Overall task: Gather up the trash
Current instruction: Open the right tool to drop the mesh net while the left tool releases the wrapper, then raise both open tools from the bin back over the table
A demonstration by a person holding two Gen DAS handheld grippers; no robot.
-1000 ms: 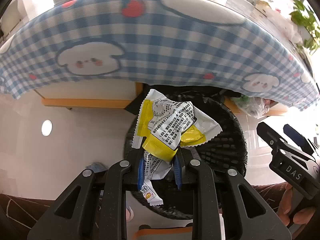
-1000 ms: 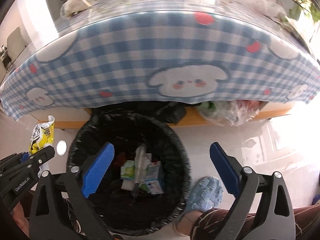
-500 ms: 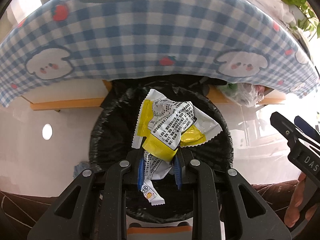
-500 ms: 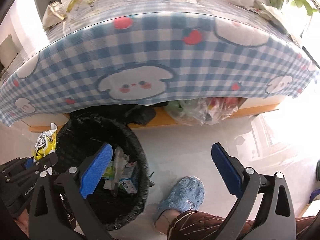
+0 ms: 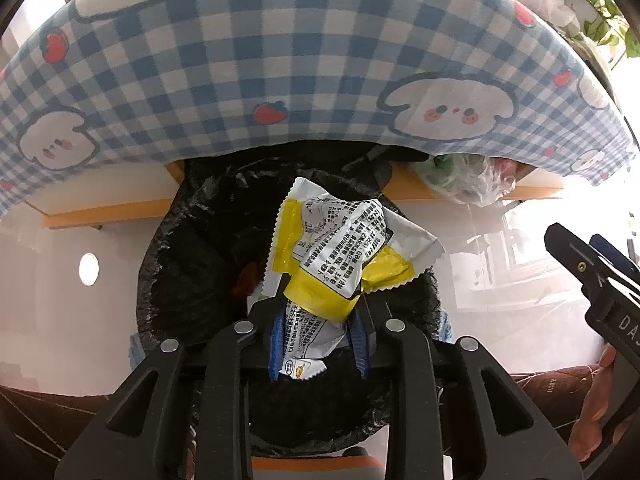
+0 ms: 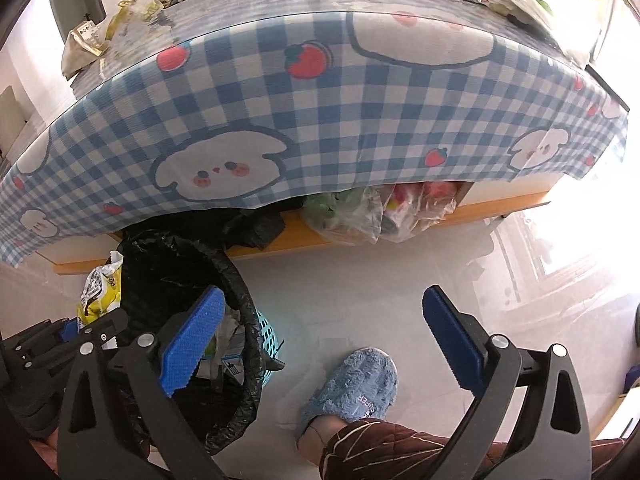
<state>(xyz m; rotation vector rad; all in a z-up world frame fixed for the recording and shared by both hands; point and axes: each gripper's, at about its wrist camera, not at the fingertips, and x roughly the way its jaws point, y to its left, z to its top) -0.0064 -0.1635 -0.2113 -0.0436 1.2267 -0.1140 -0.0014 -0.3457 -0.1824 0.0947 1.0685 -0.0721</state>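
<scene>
The left gripper hangs directly above the round black-lined trash bin, its jaws having just been opening slightly, with the crumpled yellow-and-white printed snack wrapper still between the 2 blue pads, over the bin's mouth. The right gripper is spread wide and empty, beside the bin on its right, above the pale floor near a fuzzy blue slipper. Behind the bin hangs the blue-and-white checked tablecloth.
</scene>
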